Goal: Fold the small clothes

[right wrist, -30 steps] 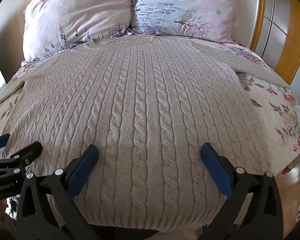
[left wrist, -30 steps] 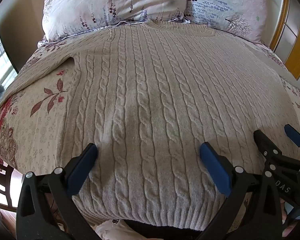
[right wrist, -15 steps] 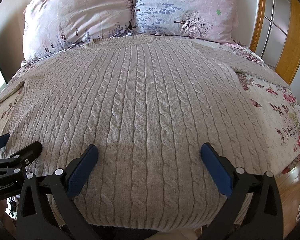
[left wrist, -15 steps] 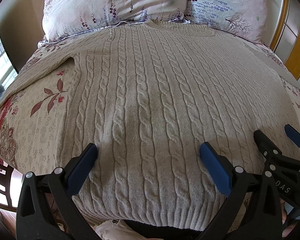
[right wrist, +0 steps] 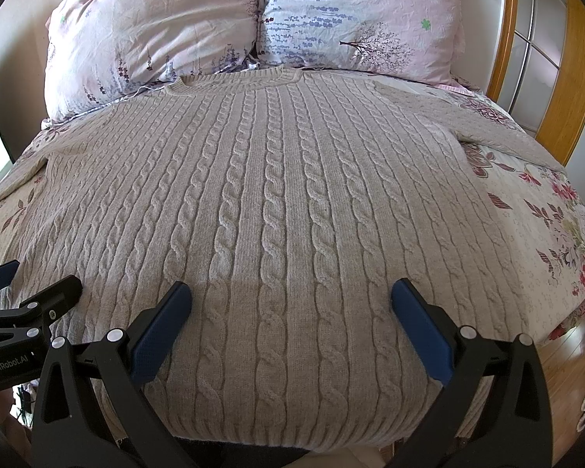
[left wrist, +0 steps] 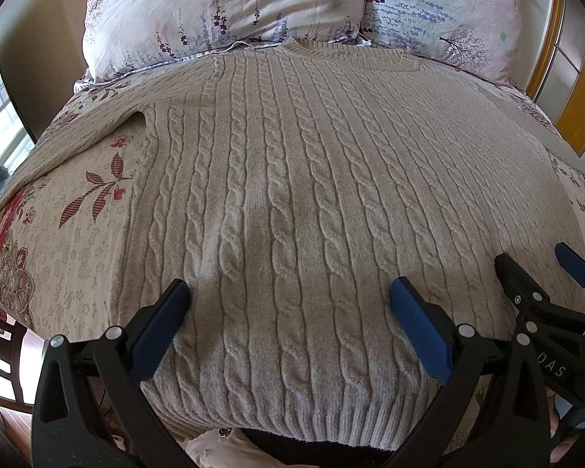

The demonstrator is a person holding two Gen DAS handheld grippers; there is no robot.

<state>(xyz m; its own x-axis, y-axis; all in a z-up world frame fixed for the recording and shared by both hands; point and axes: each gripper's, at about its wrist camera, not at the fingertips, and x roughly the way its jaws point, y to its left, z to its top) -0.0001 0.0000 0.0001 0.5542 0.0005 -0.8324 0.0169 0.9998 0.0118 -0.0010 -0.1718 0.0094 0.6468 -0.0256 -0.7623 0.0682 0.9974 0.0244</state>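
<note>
A beige cable-knit sweater [left wrist: 292, 195] [right wrist: 277, 202] lies flat and front-up on the bed, collar toward the pillows, ribbed hem toward me. Its sleeves spread out to both sides. My left gripper [left wrist: 288, 304] hovers open over the lower left part of the sweater, nothing between its blue pads. My right gripper [right wrist: 292, 304] hovers open over the lower right part, also holding nothing. Each gripper shows at the edge of the other's view: the right gripper [left wrist: 542, 273] and the left gripper [right wrist: 31, 284] are side by side.
Two floral pillows [right wrist: 156, 35] [right wrist: 362, 23] lean against the headboard behind the collar. A flowered bedspread [left wrist: 70, 226] [right wrist: 546, 226] shows on both sides of the sweater. A wooden-framed door [right wrist: 557, 62] stands at the right, wood floor [right wrist: 565, 370] below it.
</note>
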